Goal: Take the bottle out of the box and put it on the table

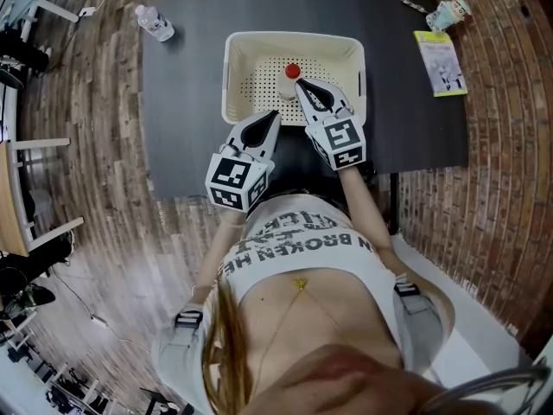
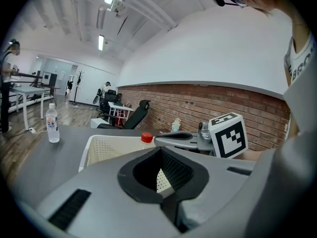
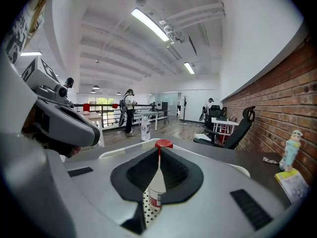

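Note:
A cream perforated box (image 1: 238, 46) stands on the dark table (image 1: 181, 102). A bottle with a red cap (image 1: 292, 72) stands upright inside it. My right gripper (image 1: 300, 83) is shut, its tips just in front of the bottle over the box, with nothing between them. In the right gripper view the bottle (image 3: 159, 145) shows through the slit of the closed jaws. My left gripper (image 1: 275, 116) is shut and empty, at the box's near rim. From the left gripper view, the red cap (image 2: 146, 137) sits just beyond the right gripper (image 2: 163, 140).
A clear water bottle (image 1: 155, 22) stands on the table's far left corner. A yellow booklet (image 1: 441, 61) and a small figurine (image 1: 449, 12) lie at the far right. A brick wall (image 1: 501, 145) runs along the right, and the person's body is close to the table's near edge.

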Action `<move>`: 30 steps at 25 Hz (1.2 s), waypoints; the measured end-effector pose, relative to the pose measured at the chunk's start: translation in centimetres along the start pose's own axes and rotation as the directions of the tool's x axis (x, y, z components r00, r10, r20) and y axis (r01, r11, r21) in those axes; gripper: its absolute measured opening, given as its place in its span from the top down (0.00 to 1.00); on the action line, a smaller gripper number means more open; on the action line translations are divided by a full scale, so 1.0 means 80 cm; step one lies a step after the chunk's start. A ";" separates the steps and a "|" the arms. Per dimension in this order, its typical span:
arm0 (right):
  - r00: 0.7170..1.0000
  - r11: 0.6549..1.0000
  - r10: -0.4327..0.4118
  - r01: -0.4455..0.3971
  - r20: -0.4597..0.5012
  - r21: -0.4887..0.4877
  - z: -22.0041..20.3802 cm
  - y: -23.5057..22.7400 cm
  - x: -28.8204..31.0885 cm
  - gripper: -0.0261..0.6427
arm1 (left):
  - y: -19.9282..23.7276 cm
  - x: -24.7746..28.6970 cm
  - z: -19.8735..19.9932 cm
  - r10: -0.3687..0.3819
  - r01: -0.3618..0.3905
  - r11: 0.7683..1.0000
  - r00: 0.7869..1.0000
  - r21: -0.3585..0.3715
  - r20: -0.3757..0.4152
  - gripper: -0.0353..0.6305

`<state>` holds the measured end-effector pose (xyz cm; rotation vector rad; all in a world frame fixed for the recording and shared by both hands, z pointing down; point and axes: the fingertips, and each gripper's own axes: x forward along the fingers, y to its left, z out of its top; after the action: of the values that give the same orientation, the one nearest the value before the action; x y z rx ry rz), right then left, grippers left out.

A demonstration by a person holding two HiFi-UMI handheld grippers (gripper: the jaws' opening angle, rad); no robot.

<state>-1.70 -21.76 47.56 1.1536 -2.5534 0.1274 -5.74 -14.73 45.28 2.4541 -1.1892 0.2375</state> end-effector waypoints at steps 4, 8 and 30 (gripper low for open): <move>0.999 1.000 -0.019 0.018 0.040 0.012 0.008 -0.004 0.001 0.93 | 0.005 -0.001 -0.001 0.007 -0.007 1.000 1.000 -0.006 0.001 0.95; 1.000 0.999 -0.007 0.006 0.025 0.032 0.007 -0.006 0.014 0.77 | 0.008 0.000 0.000 0.010 -0.010 1.000 1.000 -0.009 -0.001 0.95; 1.000 0.999 0.020 -0.020 0.002 0.041 -0.005 -0.008 0.049 0.73 | 0.018 0.000 -0.009 0.017 -0.017 1.000 1.000 -0.020 -0.022 0.95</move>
<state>-3.55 -24.89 49.23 1.1437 -2.5758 0.1852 -6.82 -15.23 46.33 2.4191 -1.1982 0.2552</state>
